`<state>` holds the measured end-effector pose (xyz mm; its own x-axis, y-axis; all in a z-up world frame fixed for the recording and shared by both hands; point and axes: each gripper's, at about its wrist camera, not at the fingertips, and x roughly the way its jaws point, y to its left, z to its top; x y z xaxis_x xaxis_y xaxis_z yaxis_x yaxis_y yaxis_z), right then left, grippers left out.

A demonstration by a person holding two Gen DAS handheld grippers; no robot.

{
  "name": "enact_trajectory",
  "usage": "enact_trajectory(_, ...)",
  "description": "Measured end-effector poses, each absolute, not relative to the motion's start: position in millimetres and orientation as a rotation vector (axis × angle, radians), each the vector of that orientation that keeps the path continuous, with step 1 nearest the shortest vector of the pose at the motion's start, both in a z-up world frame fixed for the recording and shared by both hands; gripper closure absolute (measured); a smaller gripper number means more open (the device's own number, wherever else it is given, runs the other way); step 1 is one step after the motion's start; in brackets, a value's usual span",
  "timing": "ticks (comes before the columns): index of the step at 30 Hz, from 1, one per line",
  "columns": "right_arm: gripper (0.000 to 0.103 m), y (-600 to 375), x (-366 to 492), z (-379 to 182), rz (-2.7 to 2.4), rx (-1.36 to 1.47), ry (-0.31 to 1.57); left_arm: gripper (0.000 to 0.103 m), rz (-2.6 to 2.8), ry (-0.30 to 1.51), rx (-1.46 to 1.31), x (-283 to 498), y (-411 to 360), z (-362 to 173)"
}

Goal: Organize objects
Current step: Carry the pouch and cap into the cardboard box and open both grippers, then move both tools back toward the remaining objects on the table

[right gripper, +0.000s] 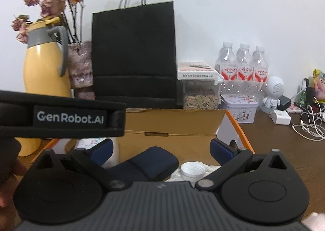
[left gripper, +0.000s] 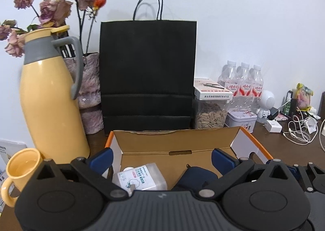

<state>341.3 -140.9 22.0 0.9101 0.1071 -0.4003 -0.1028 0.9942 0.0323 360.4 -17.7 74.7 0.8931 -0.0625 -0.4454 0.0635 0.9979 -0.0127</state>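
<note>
An open cardboard box point(left gripper: 174, 141) with orange edges sits on the brown table in front of both grippers. In it lie a clear plastic cotton-swab case point(left gripper: 140, 177), a dark blue pouch point(left gripper: 195, 178) and, in the right wrist view, a white cap point(right gripper: 193, 169) on white wrapping beside the pouch point(right gripper: 146, 165). My left gripper point(left gripper: 162, 158) hangs open over the box's near side with nothing between its blue pads. My right gripper point(right gripper: 161, 149) is open too, above the pouch and cap, empty. The left gripper's strap point(right gripper: 69, 117) crosses the right wrist view.
Behind the box point(right gripper: 172, 121) stands a black paper bag point(left gripper: 147, 74). Left of it are a yellow thermos jug point(left gripper: 50, 97), a yellow mug point(left gripper: 22, 170) and a vase of dried roses point(left gripper: 89, 88). To the right: a seed jar point(left gripper: 210, 115), water bottles point(left gripper: 242, 86), a tin point(left gripper: 240, 119), chargers and cables point(left gripper: 300, 129).
</note>
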Motion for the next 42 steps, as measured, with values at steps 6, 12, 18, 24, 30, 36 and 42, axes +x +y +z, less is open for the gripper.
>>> enact_trajectory(6, 0.000, -133, 316, 27, 0.126, -0.024, 0.384, 0.000, -0.050, 0.450, -0.010, 330, -7, 80)
enact_trajectory(12, 0.000, -129, 286, 30, 0.164, -0.042, 0.375, 0.000, -0.038, 0.457, -0.027, 294, 4, 83)
enact_trajectory(18, 0.000, -134, 256, 28, 0.186, -0.050, 0.377, 0.000, -0.016, 0.459, -0.051, 258, 12, 84)
enact_trajectory(24, 0.000, -142, 224, 26, 0.200, -0.067, 0.385, 0.000, 0.000, 0.476, -0.062, 225, 14, 82)
enact_trajectory(30, 0.000, -152, 190, 26, 0.213, -0.075, 0.383, 0.000, 0.015, 0.481, -0.051, 196, 9, 82)
enact_trajectory(36, 0.000, -165, 162, 26, 0.215, -0.082, 0.379, 0.000, 0.020, 0.486, -0.041, 173, 2, 82)
enact_trajectory(42, 0.000, -179, 140, 22, 0.208, -0.080, 0.383, 0.000, 0.028, 0.509, -0.020, 158, -5, 73)
